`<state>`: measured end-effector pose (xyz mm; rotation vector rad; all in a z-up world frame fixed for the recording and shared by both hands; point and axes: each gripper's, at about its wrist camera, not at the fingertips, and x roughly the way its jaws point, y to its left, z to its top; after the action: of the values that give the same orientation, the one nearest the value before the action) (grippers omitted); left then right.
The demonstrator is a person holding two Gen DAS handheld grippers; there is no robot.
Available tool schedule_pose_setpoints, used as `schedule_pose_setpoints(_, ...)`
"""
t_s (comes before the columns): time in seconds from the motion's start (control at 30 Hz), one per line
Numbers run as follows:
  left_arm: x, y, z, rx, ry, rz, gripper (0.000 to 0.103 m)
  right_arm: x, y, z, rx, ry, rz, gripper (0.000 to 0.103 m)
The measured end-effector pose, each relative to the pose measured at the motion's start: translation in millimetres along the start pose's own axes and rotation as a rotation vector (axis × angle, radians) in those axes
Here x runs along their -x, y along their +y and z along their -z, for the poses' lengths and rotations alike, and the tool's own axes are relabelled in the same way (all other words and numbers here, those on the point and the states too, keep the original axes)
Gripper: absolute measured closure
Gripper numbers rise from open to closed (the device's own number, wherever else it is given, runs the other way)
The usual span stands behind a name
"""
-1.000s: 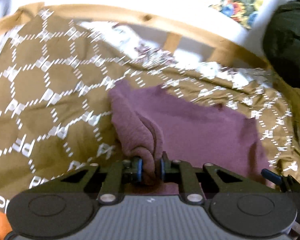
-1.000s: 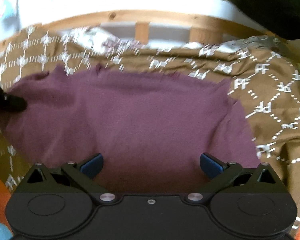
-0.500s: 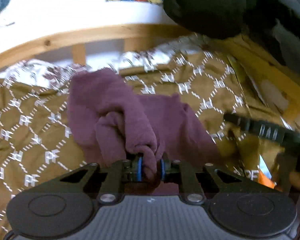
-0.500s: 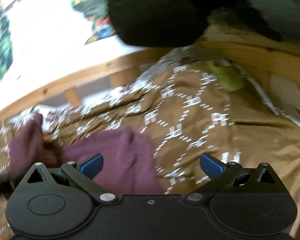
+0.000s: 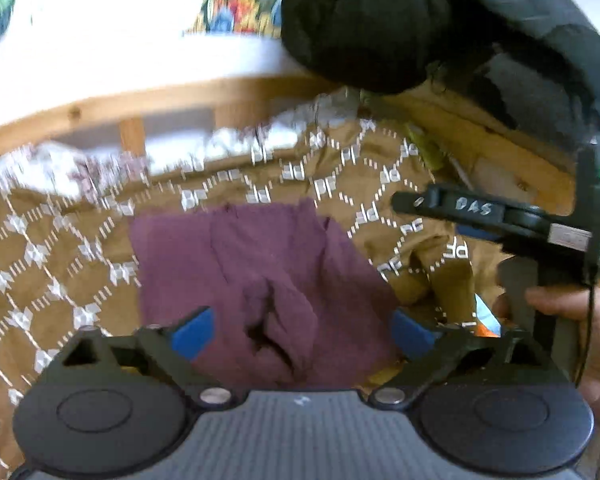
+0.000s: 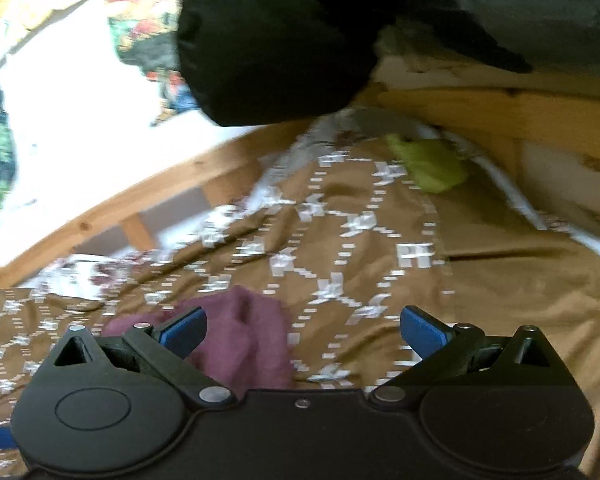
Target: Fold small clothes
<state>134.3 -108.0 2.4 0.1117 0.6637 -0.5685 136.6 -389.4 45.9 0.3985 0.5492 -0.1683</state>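
A small maroon cloth [image 5: 256,264] lies folded over on the brown patterned bedspread [image 5: 52,264]. My left gripper [image 5: 300,330] is open just above the cloth's near bunched edge, holding nothing. My right gripper [image 6: 302,330] is open and empty, to the right of the cloth; the cloth [image 6: 240,340] shows by its left finger. The right gripper's body [image 5: 540,232] and the hand holding it show at the right of the left wrist view.
A wooden bed rail [image 5: 148,104] runs along the far edge, and another [image 6: 500,108] along the right side. A black garment [image 5: 400,20] hangs over the far right corner. A yellow-green cloth [image 6: 428,164] lies near that corner.
My left gripper carried the cloth's edge over to the right, then opened and let it go. My right gripper swung right, off the cloth, staying open.
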Motion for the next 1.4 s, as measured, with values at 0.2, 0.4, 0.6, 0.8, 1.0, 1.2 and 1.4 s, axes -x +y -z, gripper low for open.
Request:
schedule_pose_setpoints(0.2, 16.2, 9.8, 16.1, -0.129, -0.068, -0.065, 0.001, -9.1, 16.4, 9.4, -0.051, 0.052, -0.211, 0.001)
schedule_pose_setpoints(0.4, -13.8, 27.0, 48.2, -0.079, 0.024, -0.096, 0.001, -31.3, 33.7, 24.3, -0.157, 0.178, -0.394, 0.001)
schedule_pose_setpoints(0.6, -28.5, 41.3, 55.0, -0.015, 0.057, -0.104, 0.001, -59.8, 44.5, 37.8, -0.221, 0.287, -0.400, 0.004)
schedule_pose_setpoints(0.8, -26.1, 32.6, 53.2, -0.057, 0.022, -0.116, 0.001, -83.6, 50.8, 51.8, -0.254, 0.321, -0.371, 0.020)
schedule_pose_setpoints(1.0, -16.3, 16.4, 53.4, -0.165, -0.057, -0.131, 0.023, -84.7, 56.4, 56.3, -0.200, 0.302, -0.349, 0.041)
schedule_pose_setpoints(1.2, -16.0, 2.5, 54.4, -0.223, -0.067, -0.142, 0.073, -83.5, 53.1, 52.8, -0.182, 0.278, -0.316, 0.087)
schedule_pose_setpoints(1.4, -15.5, 1.0, 43.6, -0.152, -0.075, -0.093, 0.084, -68.0, 68.4, 39.5, -0.053, 0.168, -0.340, 0.097)
